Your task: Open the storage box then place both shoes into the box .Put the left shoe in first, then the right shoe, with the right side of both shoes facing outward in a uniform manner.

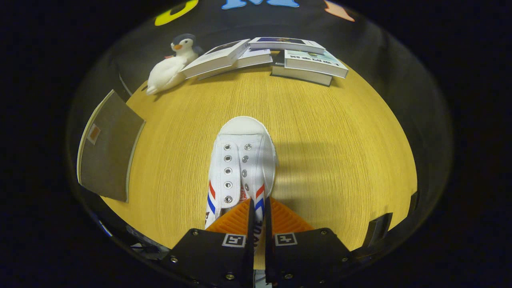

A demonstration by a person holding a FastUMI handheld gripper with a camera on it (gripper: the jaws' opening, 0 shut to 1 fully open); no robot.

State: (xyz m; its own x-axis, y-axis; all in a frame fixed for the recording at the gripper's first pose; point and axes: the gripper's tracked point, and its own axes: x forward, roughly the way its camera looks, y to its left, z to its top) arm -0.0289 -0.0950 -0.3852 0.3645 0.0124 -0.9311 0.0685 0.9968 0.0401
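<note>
Tool [258, 210] clamped on white shoe [242, 168] above wooden table [332, 132].

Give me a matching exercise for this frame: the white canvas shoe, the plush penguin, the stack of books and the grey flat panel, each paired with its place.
Things:
1. white canvas shoe
2. plush penguin toy
3. stacked white books
4. grey flat panel

Places:
A. off the wooden table's left edge
B. far edge, right of the penguin
C. gripped between the gripper's fingers
D. far-left corner, beside the books

Pairs: 1-C, 2-D, 3-B, 4-A
</note>
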